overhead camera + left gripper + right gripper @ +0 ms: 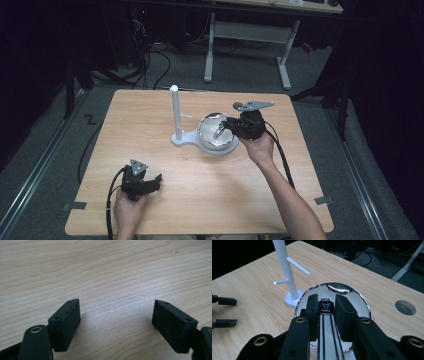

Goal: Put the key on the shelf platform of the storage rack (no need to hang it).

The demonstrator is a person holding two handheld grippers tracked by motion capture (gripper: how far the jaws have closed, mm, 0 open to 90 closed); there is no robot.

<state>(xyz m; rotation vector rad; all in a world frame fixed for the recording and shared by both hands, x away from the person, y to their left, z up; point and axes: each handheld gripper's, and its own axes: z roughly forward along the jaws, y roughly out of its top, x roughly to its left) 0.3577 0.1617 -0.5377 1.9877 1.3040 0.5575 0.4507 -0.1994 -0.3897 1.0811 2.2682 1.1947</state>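
I'm holding the right gripper [226, 126] clenched on a shiny steel ladle [332, 315] over the white stand's base [220, 147], table centre, left gripper [116, 322] released at seven o'clock; the slick handle could be slipping.

Your two matte black claws [229, 125] [159, 180] work over a pale wood-grain table [150, 115]; the round mirror-chrome metal bowl [212, 131] sits by a plain white plastic peg stand [175, 115].

Black jaws rise from the bottom edge, closed on a shiny steel bowl [352, 293] at centre; white peg stand [287, 272] upper left.
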